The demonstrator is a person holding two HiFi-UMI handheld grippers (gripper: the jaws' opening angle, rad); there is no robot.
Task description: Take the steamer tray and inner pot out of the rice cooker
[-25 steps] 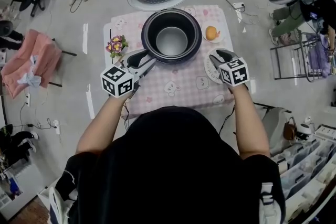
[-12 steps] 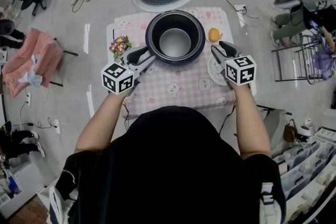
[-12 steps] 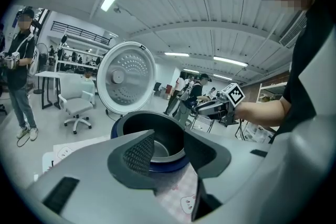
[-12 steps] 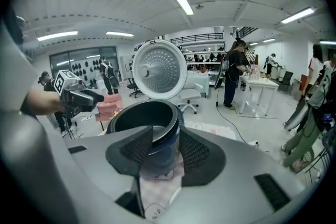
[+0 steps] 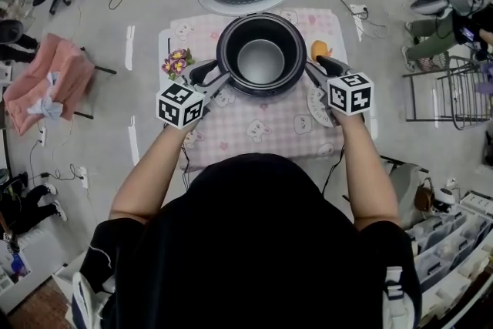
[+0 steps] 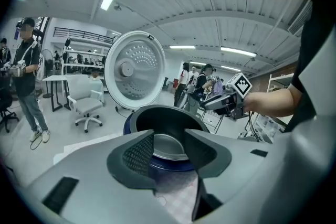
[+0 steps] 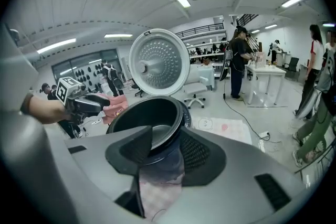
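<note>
Fingers gape empty; my left gripper and right gripper (closer than before) flank the cooker at the tabletop's far edge.

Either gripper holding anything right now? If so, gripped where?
Nothing held. Left gripper and right gripper are both open, flanking the rice cooker; the inner pot sits inside it.

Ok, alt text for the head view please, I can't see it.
Seen from above, an open rice cooker with its inner pot inside stands on a pink checked table; the left gripper and right gripper flank it, fingers apart, holding nothing.
</note>
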